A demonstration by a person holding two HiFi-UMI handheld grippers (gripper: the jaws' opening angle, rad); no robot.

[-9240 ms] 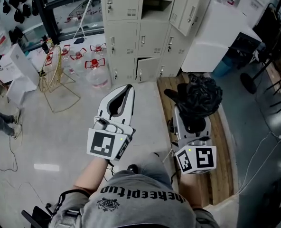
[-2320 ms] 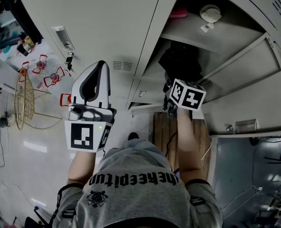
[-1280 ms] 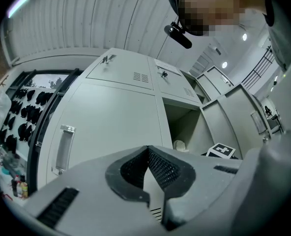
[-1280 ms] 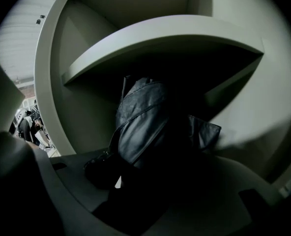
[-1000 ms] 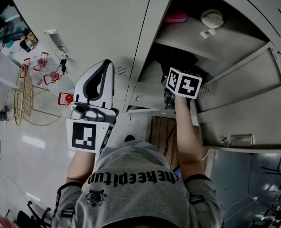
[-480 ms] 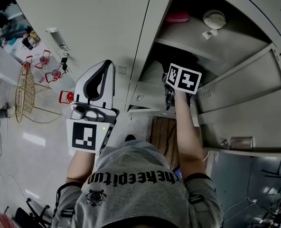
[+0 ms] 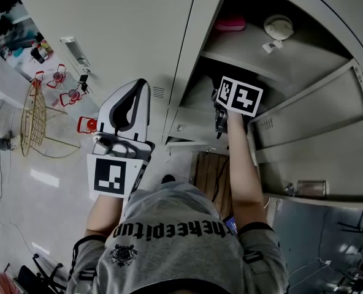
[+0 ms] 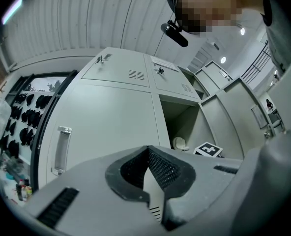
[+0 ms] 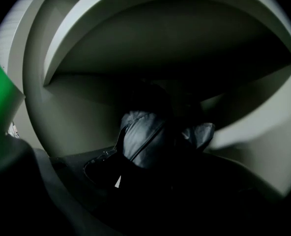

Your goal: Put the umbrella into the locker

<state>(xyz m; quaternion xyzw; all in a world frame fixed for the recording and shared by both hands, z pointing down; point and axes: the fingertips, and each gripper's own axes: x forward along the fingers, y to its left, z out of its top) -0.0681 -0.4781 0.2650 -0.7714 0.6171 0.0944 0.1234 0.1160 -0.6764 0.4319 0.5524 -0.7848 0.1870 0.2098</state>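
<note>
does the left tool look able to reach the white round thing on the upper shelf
Probably yes: the left tool holds nothing, the shelf is open in front, and the white round thing shows unblocked in that tool's view.

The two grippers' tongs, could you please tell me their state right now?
Left gripper: tongs closed, empty.
Right gripper: tongs closed on the black fabric umbrella.

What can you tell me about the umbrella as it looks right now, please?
The umbrella is black and folded, its shiny cloth bunched in loose creases. It sits inside the open locker, in the compartment below the shelf, in deep shadow. The right gripper holds it between its jaws; its handle is hidden.
</note>
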